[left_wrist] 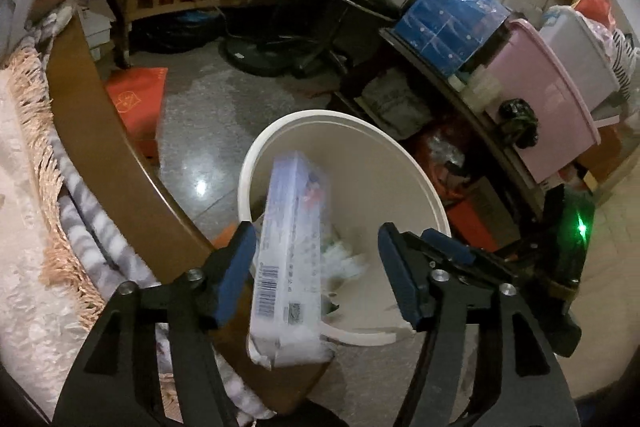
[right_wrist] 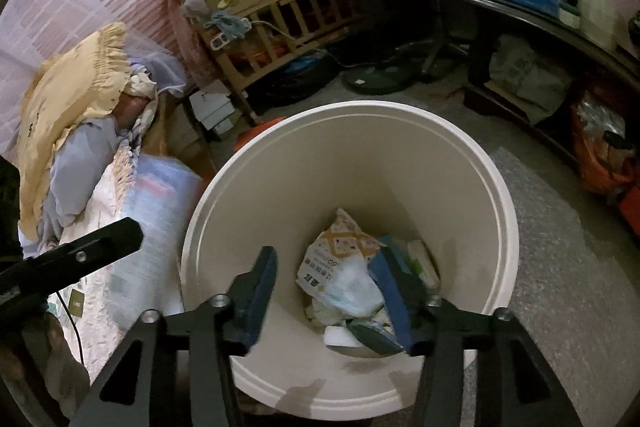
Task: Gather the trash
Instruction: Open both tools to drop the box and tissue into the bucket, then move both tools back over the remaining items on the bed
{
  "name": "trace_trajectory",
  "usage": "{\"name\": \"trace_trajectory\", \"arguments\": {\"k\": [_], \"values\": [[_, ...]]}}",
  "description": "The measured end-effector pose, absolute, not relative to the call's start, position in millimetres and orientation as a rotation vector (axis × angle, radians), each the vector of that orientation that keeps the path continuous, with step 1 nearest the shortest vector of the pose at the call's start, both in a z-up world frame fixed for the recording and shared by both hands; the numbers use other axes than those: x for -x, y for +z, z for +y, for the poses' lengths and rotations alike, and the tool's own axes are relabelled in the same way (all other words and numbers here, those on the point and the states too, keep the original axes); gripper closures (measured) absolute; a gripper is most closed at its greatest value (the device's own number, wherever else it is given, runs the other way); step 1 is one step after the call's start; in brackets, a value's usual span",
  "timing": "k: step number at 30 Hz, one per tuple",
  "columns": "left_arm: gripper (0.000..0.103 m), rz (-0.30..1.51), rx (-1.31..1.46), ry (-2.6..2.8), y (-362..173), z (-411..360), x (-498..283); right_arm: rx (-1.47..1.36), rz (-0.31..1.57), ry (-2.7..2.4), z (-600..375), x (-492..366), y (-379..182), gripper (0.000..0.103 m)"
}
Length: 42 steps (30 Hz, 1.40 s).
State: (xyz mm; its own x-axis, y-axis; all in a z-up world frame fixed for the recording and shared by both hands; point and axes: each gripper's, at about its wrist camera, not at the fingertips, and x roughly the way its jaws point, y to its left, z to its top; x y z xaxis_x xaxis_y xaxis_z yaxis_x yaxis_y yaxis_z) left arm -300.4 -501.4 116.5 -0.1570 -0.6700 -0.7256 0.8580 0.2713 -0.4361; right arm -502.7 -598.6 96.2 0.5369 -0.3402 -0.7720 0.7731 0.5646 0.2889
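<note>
L claw [left_wrist: 316, 275] agape, blurred box [left_wrist: 290, 259] between; R claw [right_wrist: 324, 291] agape over bin [right_wrist: 400, 115]; speckled floor [left_wrist: 208, 115].

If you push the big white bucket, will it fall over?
Probably not easily. The white bucket looks wide and stands upright on the floor, so it would likely slide first. It holds only a few wrappers, so it is probably light and easy to shove.

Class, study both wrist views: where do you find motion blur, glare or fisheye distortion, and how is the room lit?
Left wrist view: the white package between the open left tool fingers is smeared by motion blur; a glare spot shines on the floor; the bed frame bows from fisheye distortion. Right wrist view: dim room, bin sharp, with shadows on its near rim; the package at left is blurred.
</note>
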Motion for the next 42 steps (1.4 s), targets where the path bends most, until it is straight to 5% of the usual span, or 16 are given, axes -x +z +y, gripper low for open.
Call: {"name": "trace_trajectory", "arguments": {"k": [25, 42], "values": [[0.040, 0.911, -0.300, -0.969, 120.1, -375.7, 248.8, -0.577, 0.768, -0.517, -525.6, 422.3, 107.9, 0.041], [0.040, 0.950, -0.218, -0.713, 108.7, -246.6, 180.8, -0.443, 0.859, -0.242, -425.8, 319.9, 105.6, 0.039]]}}
